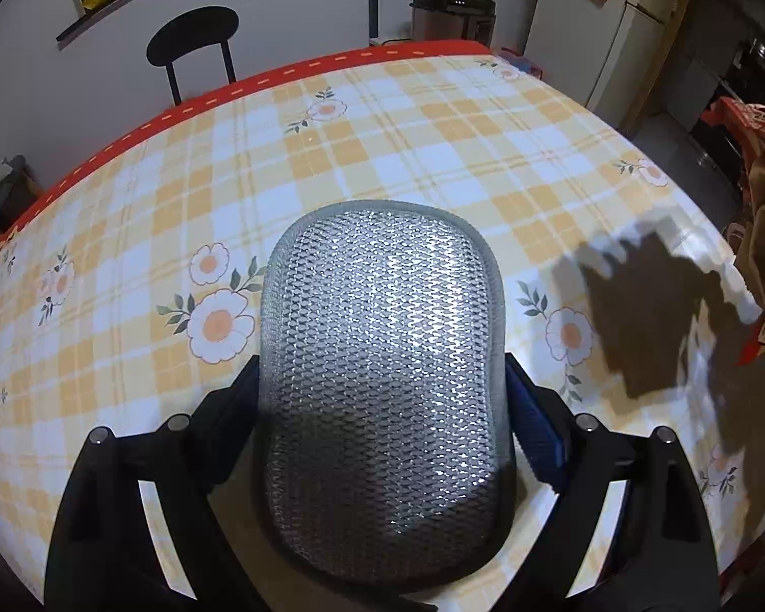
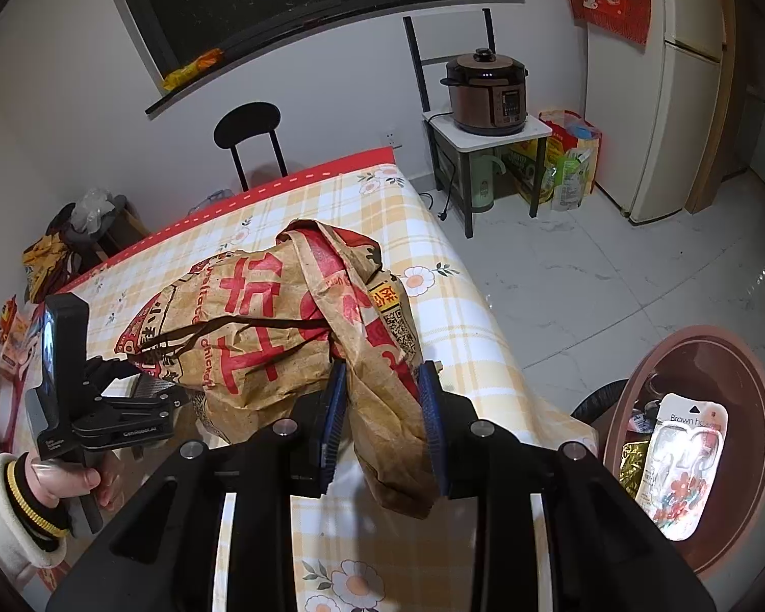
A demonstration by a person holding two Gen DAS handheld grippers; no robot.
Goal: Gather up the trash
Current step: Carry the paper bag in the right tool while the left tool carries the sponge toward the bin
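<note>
Checked tablecloth (image 2: 433,306) under both tools. Left gripper (image 1: 382,408): fingers spread wide, a silver scouring pad (image 1: 382,382) between them. Right gripper (image 2: 382,423): pinching the crumpled paper bag (image 2: 280,326). Floor bin (image 2: 698,438), already part-filled, awaits it.

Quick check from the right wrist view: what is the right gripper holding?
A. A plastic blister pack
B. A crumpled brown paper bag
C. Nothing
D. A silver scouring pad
B: the right gripper has its blue pads pinched on the lower end of the paper bag, above the table; the blister pack lies in the bin.
</note>
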